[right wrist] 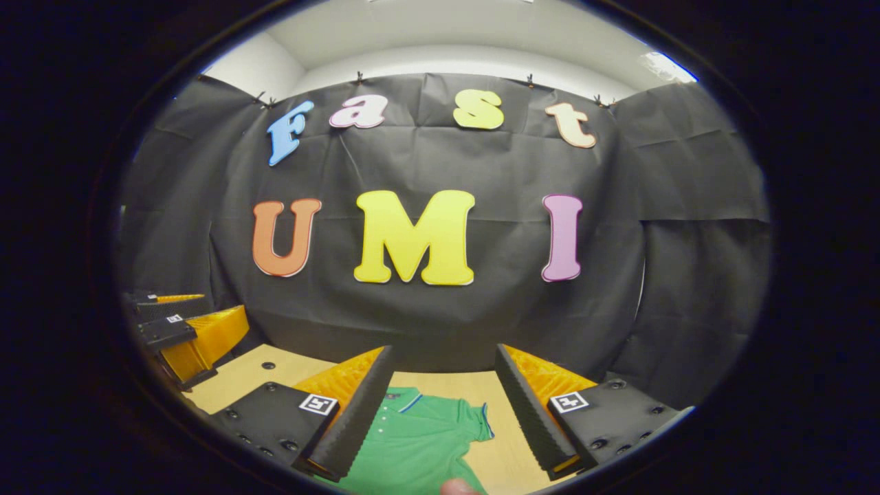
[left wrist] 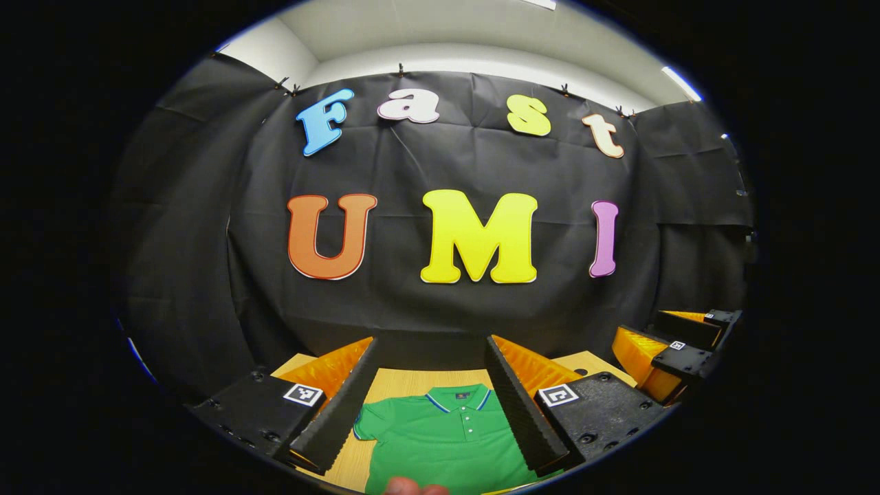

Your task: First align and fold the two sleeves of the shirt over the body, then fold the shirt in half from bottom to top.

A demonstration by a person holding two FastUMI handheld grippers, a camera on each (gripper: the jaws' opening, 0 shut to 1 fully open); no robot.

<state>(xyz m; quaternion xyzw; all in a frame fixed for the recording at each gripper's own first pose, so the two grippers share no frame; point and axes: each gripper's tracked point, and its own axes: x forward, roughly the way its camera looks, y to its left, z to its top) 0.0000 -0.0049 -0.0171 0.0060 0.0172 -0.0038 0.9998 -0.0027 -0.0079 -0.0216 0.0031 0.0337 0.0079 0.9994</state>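
Green polo shirt (left wrist: 447, 440) lies flat, lower centre; my left gripper (left wrist: 432, 402) and right gripper (right wrist: 443, 405) gape wide, empty. Uneven sleeve grabs risk skewed folds.

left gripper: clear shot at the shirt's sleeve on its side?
Probably yes. The left gripper is open above the green polo shirt, which lies flat on the wooden table; the sleeve shows between the fingers with nothing covering it.

Bare table (left wrist: 405, 381) around shirt (left wrist: 447, 440)
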